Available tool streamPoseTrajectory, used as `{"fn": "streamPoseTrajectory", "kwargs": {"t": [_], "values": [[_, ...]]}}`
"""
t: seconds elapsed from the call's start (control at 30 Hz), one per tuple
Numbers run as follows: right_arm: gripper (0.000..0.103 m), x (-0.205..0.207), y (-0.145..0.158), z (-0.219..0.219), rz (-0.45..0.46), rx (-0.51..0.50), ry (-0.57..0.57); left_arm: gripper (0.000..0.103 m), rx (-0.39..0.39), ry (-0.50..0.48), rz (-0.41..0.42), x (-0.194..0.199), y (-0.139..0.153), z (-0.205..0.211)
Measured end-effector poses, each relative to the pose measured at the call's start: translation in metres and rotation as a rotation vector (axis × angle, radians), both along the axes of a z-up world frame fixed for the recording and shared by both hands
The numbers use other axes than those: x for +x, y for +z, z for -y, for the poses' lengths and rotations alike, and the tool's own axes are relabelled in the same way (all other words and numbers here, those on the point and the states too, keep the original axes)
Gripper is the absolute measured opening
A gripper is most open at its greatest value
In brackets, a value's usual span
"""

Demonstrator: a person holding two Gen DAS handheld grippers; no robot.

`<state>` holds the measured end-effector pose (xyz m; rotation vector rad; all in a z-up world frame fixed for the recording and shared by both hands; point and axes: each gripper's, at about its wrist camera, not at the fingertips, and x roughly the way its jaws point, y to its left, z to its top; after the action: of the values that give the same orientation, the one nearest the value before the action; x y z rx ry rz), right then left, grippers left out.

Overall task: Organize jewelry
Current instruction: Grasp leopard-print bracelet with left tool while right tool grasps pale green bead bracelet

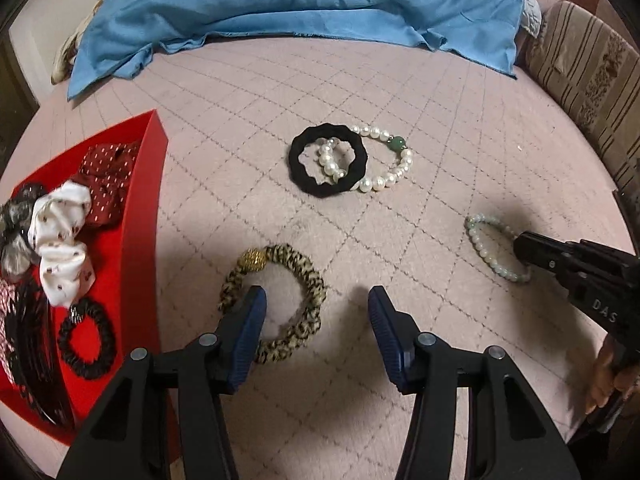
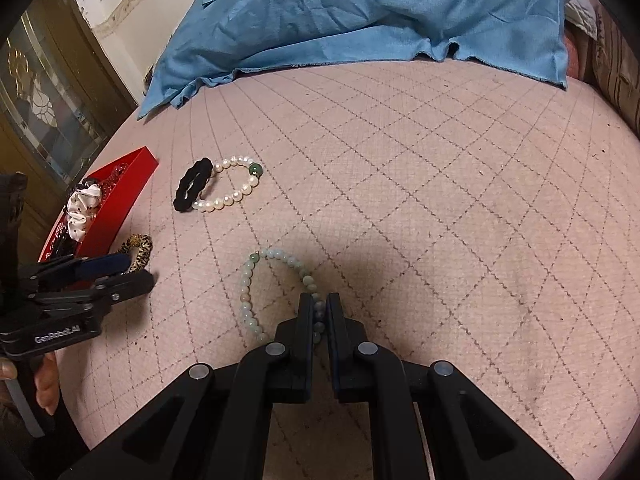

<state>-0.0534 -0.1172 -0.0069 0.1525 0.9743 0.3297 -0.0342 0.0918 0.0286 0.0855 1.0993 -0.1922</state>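
Note:
My left gripper (image 1: 316, 300) is open; its left finger sits inside the ring of a leopard-print scrunchie (image 1: 280, 300) with a gold clasp, lying on the pink quilted bed. My right gripper (image 2: 319, 304) is shut on the near side of a pale green bead bracelet (image 2: 250, 300), which rests on the bed; it also shows in the left wrist view (image 1: 480, 240). A black scrunchie (image 1: 326, 160) overlaps a white pearl bracelet (image 1: 394, 160) with a green bead in the middle of the bed. A red tray (image 1: 148, 200) at left holds several scrunchies and hair ties.
A blue cloth (image 1: 300, 4) is heaped across the far side of the bed. A striped cushion (image 1: 592, 72) lies at the right edge. A glass cabinet door (image 2: 36, 92) stands beyond the bed's left edge.

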Motion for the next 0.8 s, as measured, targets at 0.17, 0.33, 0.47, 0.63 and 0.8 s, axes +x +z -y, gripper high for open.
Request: {"fn": "streamPoseTrajectory", "kwargs": {"t": [0.17, 0.33, 0.47, 0.63, 0.8], "values": [[0.007, 0.001, -0.002, -0.002, 0.013, 0.008, -0.002, 0.006, 0.033, -0.012, 0.019, -0.003, 0.000, 0.007], [0.007, 0.001, -0.001, -0.007, 0.031, -0.006, 0.005, 0.005, 0.031, 0.000, 0.036, -0.008, 0.001, 0.008], [0.007, 0.001, 0.001, -0.002, 0.027, 0.049, -0.011, 0.005, 0.004, 0.019, 0.052, -0.017, 0.007, 0.002], [0.007, -0.002, 0.010, 0.002, 0.046, 0.104, -0.024, 0.005, -0.034, 0.034, 0.086, -0.030, 0.021, -0.009], [0.007, -0.011, 0.025, 0.001, 0.089, 0.123, -0.026, 0.005, -0.030, 0.067, 0.132, -0.040, 0.036, -0.019]]}}
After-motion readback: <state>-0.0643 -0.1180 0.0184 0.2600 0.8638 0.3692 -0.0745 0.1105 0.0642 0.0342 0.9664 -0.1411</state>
